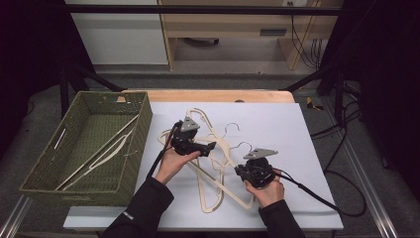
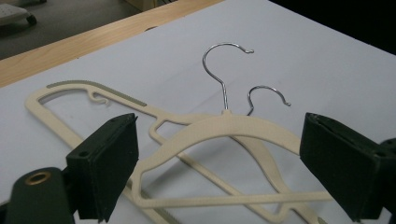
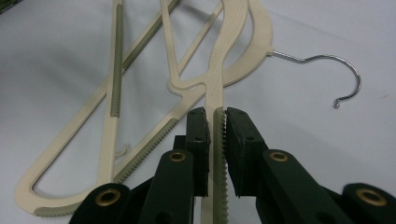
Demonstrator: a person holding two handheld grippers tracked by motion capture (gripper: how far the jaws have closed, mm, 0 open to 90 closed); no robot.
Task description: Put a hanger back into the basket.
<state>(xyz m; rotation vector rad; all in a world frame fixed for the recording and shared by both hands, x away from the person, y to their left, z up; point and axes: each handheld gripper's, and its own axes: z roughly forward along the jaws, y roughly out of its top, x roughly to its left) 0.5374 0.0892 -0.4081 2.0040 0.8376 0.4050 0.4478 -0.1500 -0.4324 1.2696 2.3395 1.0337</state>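
Several cream plastic hangers (image 1: pixel 218 168) lie tangled on the white sheet near the table's (image 1: pixel 218 95) middle. Right gripper (image 3: pixel 218 122) is clenched on one hanger's ribbed bar (image 3: pixel 217 154). Left gripper (image 2: pixel 219 158) hovers released, jaws wide above another hanger's shoulder. More hangers rest in the green basket (image 1: pixel 44 163) at the left edge.

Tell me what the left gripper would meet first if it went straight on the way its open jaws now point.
Probably the top cream hanger: its curved shoulder lies between and just beyond the open jaws of the left gripper, below the metal hook. Depth is hard to judge; the gripper may pass just above it.
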